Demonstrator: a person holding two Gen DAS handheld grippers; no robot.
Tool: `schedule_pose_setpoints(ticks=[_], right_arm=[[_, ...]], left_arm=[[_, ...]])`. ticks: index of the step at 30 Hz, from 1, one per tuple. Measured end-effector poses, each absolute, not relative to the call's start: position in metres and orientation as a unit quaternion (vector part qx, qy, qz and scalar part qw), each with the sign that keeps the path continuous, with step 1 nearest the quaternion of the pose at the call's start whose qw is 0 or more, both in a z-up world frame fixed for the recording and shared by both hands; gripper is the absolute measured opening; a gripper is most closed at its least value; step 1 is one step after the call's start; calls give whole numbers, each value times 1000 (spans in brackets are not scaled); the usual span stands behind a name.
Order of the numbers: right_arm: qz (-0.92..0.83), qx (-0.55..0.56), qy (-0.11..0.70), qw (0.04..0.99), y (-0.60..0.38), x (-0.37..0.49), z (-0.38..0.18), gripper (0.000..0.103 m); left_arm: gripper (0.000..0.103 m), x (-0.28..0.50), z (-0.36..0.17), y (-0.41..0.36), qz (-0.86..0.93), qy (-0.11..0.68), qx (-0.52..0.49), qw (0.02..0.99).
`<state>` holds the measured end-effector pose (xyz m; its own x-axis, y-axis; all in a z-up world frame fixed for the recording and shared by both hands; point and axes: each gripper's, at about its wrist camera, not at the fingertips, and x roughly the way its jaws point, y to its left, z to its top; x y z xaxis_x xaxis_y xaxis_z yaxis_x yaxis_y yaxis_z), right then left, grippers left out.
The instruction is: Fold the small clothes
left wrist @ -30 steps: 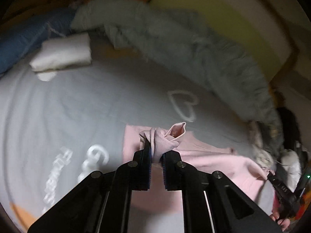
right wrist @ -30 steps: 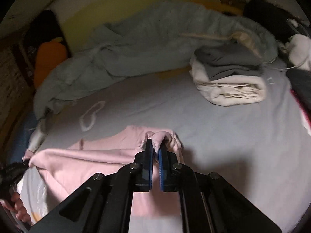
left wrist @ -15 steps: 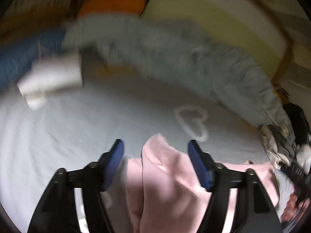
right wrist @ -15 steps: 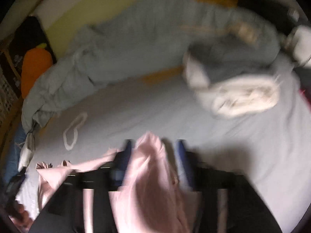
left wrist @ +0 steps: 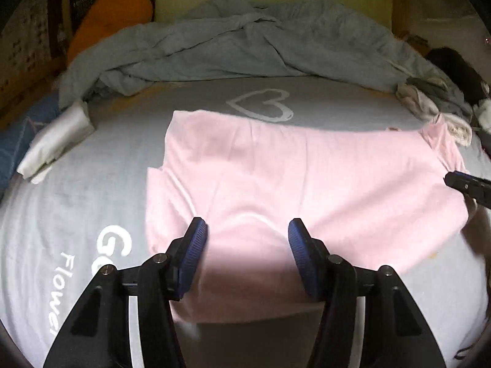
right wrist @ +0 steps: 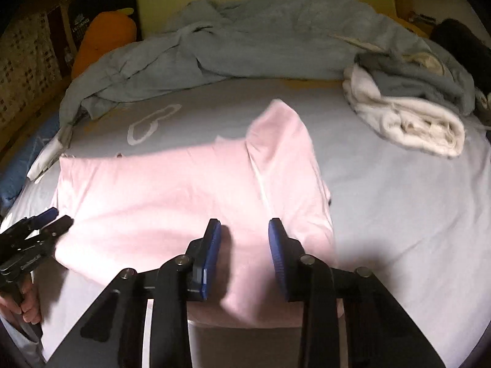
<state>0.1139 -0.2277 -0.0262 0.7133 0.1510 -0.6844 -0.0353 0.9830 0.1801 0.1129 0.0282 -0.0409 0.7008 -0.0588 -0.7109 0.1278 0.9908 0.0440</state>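
Jaws on left gripper [left wrist: 245, 245] and right gripper [right wrist: 244, 243] just released, now narrowing again, so we've laid pink garment [left wrist: 291, 184] flat — next fold pending.

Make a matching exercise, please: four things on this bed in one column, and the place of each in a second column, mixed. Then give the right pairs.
Things:
1. pink garment
2. grey blanket
3. orange cushion
4. white rolled cloth

Places:
A. far left corner, beside the headboard
B. spread flat in the middle of the sheet
C. right side of the bed, under a grey piece
D. bunched along the far edge of the bed

Pairs: 1-B, 2-D, 3-A, 4-C
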Motion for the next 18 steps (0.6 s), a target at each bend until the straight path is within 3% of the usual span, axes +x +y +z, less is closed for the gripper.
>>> schedule_pose_setpoints(ticks=[9, 15, 17, 18], right_arm=[[96, 54, 338, 935, -210, 62, -3, 33], [85, 60, 384, 918, -209, 70, -30, 34], [84, 68, 374, 921, -212, 66, -20, 35], [80, 67, 366, 925, -213, 63, -16, 36]], left_arm=[[55, 75, -30, 16, -80, 374, 31, 923], [55, 70, -33, 20, -65, 394, 18, 916], [60, 62, -25, 31, -70, 393, -22, 917], [67, 58, -22, 38, -69, 392, -41, 917]])
